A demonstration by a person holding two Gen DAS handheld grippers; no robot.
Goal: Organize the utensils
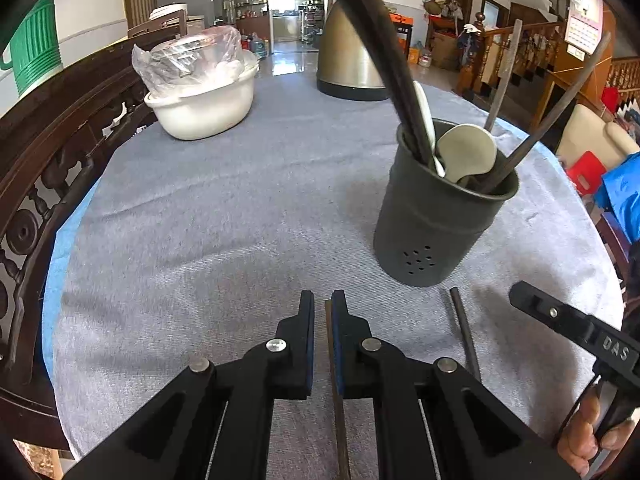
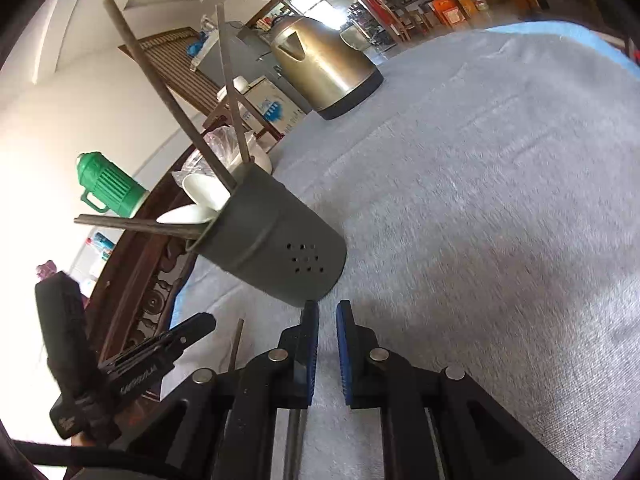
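A dark grey holder (image 1: 432, 224) with small holes stands on the grey cloth (image 1: 220, 220), holding white spoons (image 1: 466, 152) and several chopsticks. My left gripper (image 1: 323, 308) is low over the cloth in front of it, shut on a brown chopstick (image 1: 334, 380) that runs back between its pads. Another dark chopstick (image 1: 464, 332) lies loose on the cloth near the holder's base. In the right wrist view, my right gripper (image 2: 327, 320) is open just before the holder (image 2: 272, 240). That chopstick (image 2: 294, 440) lies under its left finger, and bare cloth shows between the pads.
A metal kettle (image 1: 348, 52) stands at the far edge of the table. A white bowl (image 1: 200, 108) with plastic-wrapped dishes sits at the far left. Carved dark woodwork (image 1: 40, 160) borders the left side, with a green jug (image 1: 36, 48) behind it. A black cable (image 1: 380, 40) hangs across the view.
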